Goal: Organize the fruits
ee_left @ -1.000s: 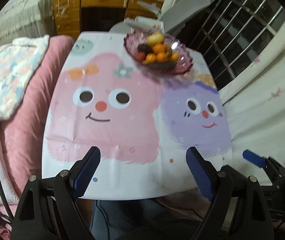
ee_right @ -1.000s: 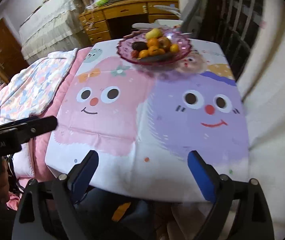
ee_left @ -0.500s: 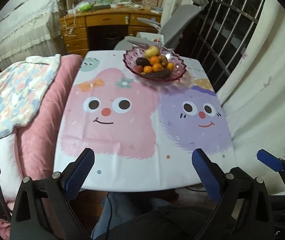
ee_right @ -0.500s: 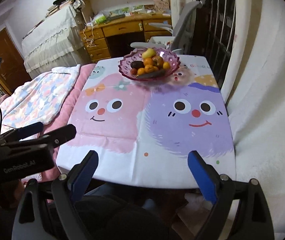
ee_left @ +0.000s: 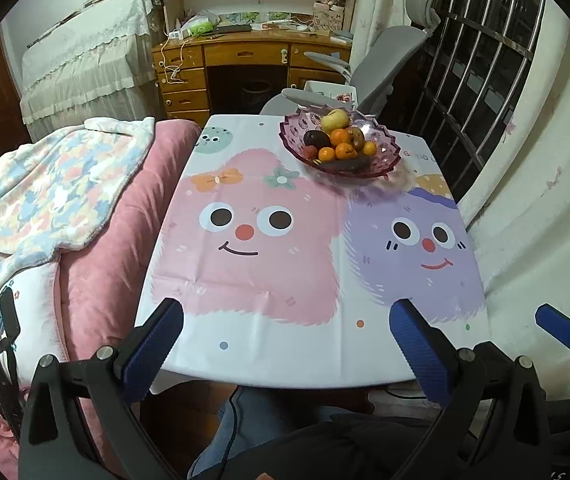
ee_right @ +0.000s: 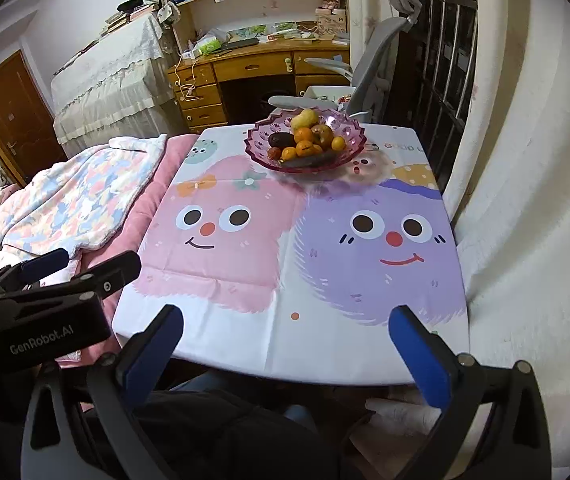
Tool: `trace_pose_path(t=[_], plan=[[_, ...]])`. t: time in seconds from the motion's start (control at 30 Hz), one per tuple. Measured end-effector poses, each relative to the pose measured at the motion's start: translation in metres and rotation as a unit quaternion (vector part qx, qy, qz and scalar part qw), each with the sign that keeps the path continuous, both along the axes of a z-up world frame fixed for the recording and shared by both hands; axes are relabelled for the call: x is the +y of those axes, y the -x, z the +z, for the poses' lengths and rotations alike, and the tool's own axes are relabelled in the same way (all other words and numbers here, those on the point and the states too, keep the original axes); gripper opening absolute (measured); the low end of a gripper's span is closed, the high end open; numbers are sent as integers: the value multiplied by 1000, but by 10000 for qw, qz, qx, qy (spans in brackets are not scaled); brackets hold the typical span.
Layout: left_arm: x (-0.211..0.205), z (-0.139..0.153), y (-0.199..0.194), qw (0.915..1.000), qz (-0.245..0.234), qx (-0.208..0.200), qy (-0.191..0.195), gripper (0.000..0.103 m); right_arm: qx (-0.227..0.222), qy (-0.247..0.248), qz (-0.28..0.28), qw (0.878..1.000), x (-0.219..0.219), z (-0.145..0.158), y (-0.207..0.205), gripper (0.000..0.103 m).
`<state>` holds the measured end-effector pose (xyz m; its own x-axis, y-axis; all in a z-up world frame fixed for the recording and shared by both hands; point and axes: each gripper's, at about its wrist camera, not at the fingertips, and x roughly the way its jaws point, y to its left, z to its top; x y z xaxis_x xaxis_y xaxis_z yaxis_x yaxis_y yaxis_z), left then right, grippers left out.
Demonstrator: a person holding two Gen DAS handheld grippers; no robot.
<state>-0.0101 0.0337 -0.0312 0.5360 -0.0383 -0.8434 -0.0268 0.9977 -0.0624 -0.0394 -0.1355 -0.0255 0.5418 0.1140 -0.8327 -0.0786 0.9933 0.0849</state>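
Both claws, left claw (ee_left: 285, 340) and right claw (ee_right: 287, 340), opening (nothing between).

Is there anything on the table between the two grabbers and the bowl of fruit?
No, nothing visible. The cartoon tablecloth lies bare between the left gripper, the right gripper and the purple fruit bowl at the far end. Both grippers' jaws are opening with nothing between them.

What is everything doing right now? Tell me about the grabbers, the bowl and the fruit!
Left gripper: jaws opening, nothing between them.
Right gripper: jaws opening, nothing between them.
Bowl: upright at the table's far end, full.
Fruit: piled inside the bowl, untouched.
Tablecloth: spread flat, with fold creases.
Blanket: rumpled on the pink bedding.
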Motion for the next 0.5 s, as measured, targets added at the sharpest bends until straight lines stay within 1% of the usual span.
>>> trace_pose_path(t=[0.5], plan=[[-3, 2, -13, 9999, -64, -40, -79, 102, -21, -6, -58, 10000, -1, 2, -7, 103]])
